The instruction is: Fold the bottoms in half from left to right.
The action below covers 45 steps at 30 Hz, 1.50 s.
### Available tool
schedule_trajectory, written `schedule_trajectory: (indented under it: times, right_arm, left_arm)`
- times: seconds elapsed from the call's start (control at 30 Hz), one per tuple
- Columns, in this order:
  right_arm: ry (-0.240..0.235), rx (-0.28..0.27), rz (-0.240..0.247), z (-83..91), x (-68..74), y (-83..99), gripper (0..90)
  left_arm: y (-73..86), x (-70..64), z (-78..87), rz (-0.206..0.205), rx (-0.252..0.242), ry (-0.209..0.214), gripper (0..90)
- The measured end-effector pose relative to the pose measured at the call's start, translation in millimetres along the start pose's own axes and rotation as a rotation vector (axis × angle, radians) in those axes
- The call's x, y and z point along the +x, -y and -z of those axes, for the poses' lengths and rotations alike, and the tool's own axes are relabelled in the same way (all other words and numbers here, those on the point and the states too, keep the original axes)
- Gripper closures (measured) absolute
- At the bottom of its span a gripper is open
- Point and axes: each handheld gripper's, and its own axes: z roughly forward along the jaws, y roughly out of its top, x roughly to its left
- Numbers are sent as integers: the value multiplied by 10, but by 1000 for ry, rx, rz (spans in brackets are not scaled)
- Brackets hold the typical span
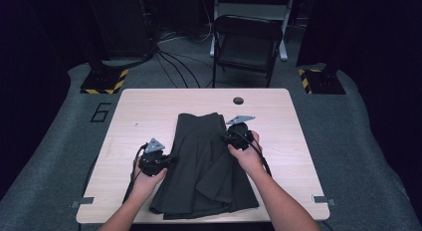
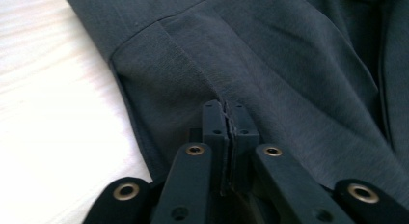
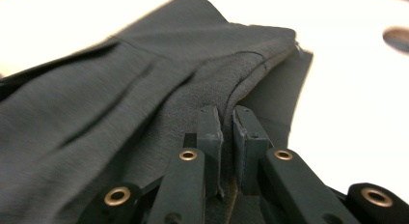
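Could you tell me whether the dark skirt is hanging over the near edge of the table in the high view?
No, the skirt lies wholly on the table, with a strip of bare wood showing below its hem.

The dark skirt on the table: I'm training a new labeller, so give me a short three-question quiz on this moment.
1. True or false: the left gripper is shut on the dark skirt.
2. What does the right gripper pinch? A) a fold of the skirt B) a cable C) the table edge
3. Which piece of furniture stands beyond the table?

Key: 1 true; 2 A; 3 a folding chair.
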Motion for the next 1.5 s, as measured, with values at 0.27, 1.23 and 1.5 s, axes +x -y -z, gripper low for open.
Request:
schedule_trajectory:
  times: [0.27, 1.23, 1.5]
  right_arm:
    - [51, 59, -19, -233, -90, 199, 823]
    - [-200, -31, 146, 328, 866, 523, 468]
    - [-246, -3, 209, 316, 1102, 641, 478]
  left_arm:
    - [86, -80, -95, -41, 30, 10, 751]
    - [161, 110, 143, 20, -44, -53, 499]
    - [186, 240, 219, 74, -69, -78, 494]
